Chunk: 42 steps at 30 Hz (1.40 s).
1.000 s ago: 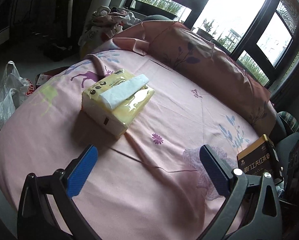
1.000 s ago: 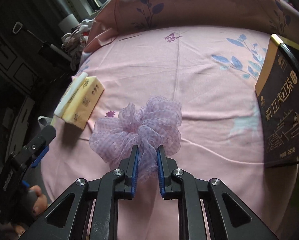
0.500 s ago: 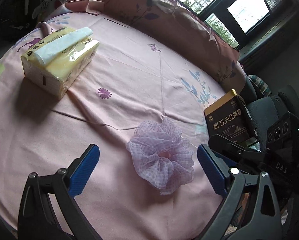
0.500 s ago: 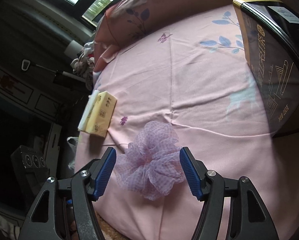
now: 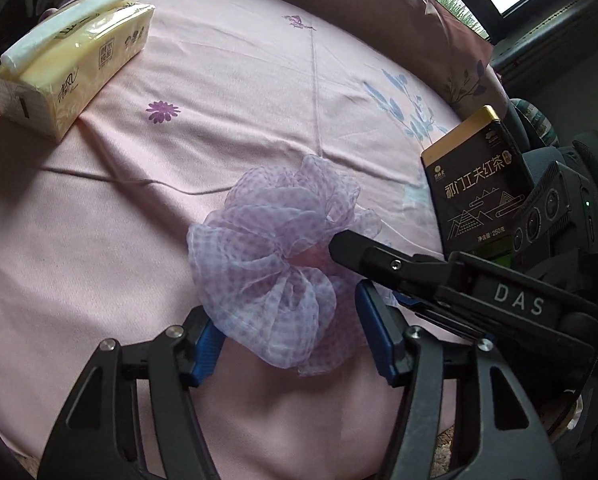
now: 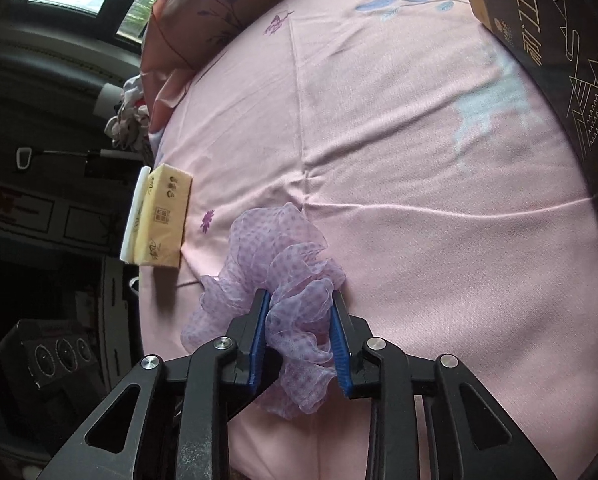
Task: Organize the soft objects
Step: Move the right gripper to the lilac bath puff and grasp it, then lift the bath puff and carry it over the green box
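Note:
A lilac checked gauze scrunchie [image 5: 275, 252] lies on the pink bedsheet [image 5: 239, 92]. My left gripper [image 5: 287, 336] straddles its near side, blue pads partly closed around the fabric with a gap left. My right gripper [image 6: 299, 340] comes in from the right and its pads press the scrunchie [image 6: 279, 280] from both sides; its black finger [image 5: 379, 252] shows in the left wrist view reaching into the scrunchie's middle. A yellow tissue pack [image 5: 71, 68] lies at the far left of the bed, also in the right wrist view [image 6: 163, 220].
A black tea box with gold edge [image 5: 479, 184] stands at the right bed edge, close to the scrunchie; it fills the top right of the right wrist view [image 6: 559, 52]. A pink pillow [image 5: 379, 8] lies along the back. Dark furniture and floor lie beyond the bed's left edge.
Both grippers moved in onto the scrunchie. The right gripper, open half a second ago, has closed on it. The left gripper's jaws narrowed around its near side.

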Tool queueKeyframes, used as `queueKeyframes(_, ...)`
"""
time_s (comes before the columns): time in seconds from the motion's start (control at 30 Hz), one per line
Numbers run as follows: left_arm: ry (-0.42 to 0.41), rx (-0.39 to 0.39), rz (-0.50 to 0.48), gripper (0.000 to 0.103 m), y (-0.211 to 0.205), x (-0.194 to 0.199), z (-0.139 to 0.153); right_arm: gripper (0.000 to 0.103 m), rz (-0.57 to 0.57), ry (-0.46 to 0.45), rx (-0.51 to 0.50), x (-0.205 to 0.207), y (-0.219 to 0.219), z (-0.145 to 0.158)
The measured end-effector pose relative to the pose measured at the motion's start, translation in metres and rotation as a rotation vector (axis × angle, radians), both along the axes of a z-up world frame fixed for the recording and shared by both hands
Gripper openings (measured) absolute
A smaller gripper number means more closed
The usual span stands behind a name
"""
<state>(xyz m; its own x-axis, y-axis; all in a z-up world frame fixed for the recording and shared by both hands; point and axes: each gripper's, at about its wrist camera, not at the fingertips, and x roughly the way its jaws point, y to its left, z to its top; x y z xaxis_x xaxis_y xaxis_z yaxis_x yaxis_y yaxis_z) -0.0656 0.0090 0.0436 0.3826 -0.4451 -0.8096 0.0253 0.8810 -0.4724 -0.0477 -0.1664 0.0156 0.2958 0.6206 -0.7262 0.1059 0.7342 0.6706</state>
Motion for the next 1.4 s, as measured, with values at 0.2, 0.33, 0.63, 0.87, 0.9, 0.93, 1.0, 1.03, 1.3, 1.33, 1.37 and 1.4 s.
queueKeyframes(0.2,-0.164,0.02,-0.038,0.055,-0.015,-0.015,0.037,0.03,0.05,-0.117,0.078,-0.013,0.002,0.036)
queueKeyframes(0.33,-0.264,0.008,-0.06,0.055,-0.03,-0.025,0.068,0.03,0.026,-0.225,0.071,-0.027,-0.012,0.072)
queueKeyframes(0.63,-0.505,0.089,-0.2,0.056,-0.11,-0.045,0.131,0.03,-0.142,-0.442,0.077,-0.062,-0.094,0.132)
queueKeyframes(0.87,-0.588,0.04,-0.363,0.056,-0.185,-0.05,0.147,0.03,-0.34,-0.523,0.094,-0.095,-0.174,0.142)
queueKeyframes(0.9,-0.595,0.034,-0.386,0.056,-0.197,-0.051,0.148,0.03,-0.374,-0.531,0.092,-0.1,-0.186,0.142)
queueKeyframes(0.93,-0.601,0.03,-0.411,0.056,-0.21,-0.052,0.149,0.03,-0.414,-0.533,0.078,-0.103,-0.194,0.143)
queueKeyframes(1.0,-0.61,0.026,-0.473,0.056,-0.234,-0.052,0.146,0.03,-0.504,-0.523,0.015,-0.114,-0.211,0.141)
queueKeyframes(1.03,-0.61,0.013,-0.499,0.056,-0.244,-0.052,0.144,0.03,-0.54,-0.52,-0.008,-0.118,-0.218,0.14)
queueKeyframes(1.3,-0.595,-0.002,-0.601,0.056,-0.307,-0.047,0.128,0.03,-0.756,-0.465,-0.124,-0.136,-0.266,0.13)
queueKeyframes(1.33,-0.59,-0.001,-0.615,0.056,-0.314,-0.045,0.126,0.03,-0.782,-0.453,-0.143,-0.138,-0.27,0.128)
queueKeyframes(1.37,-0.585,-0.005,-0.626,0.056,-0.319,-0.044,0.125,0.03,-0.803,-0.444,-0.157,-0.138,-0.274,0.127)
queueKeyframes(1.4,-0.583,-0.012,-0.636,0.056,-0.324,-0.044,0.122,0.03,-0.821,-0.439,-0.167,-0.141,-0.279,0.125)
